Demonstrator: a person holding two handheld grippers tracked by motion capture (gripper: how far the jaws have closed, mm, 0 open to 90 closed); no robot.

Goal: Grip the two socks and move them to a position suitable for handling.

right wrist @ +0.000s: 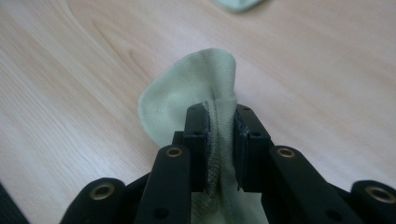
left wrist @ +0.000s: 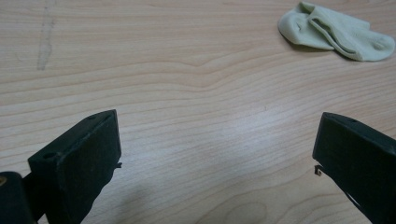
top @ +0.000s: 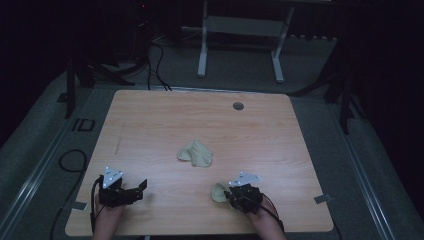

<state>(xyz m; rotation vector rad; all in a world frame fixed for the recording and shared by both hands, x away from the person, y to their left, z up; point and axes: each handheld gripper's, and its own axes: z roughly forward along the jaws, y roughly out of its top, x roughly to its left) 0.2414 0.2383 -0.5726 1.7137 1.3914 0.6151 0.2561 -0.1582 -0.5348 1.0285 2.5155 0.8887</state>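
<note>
A pale green sock (right wrist: 187, 100) sits pinched at its ribbed edge between the closed jaws of the right gripper (right wrist: 219, 149), its loose end folding onto the wood near the table's front edge. A second sock (top: 196, 154), same colour, lies crumpled near the middle of the table (top: 150, 120). The left gripper (top: 131, 191) rests at the front left, jaws spread wide with nothing between them. The tabletop is light wood with a round grommet hole (top: 238, 106) toward the far edge; grey floor, cables (top: 155, 65) and a white metal stand (top: 240, 40) lie beyond in a dark room.
</note>
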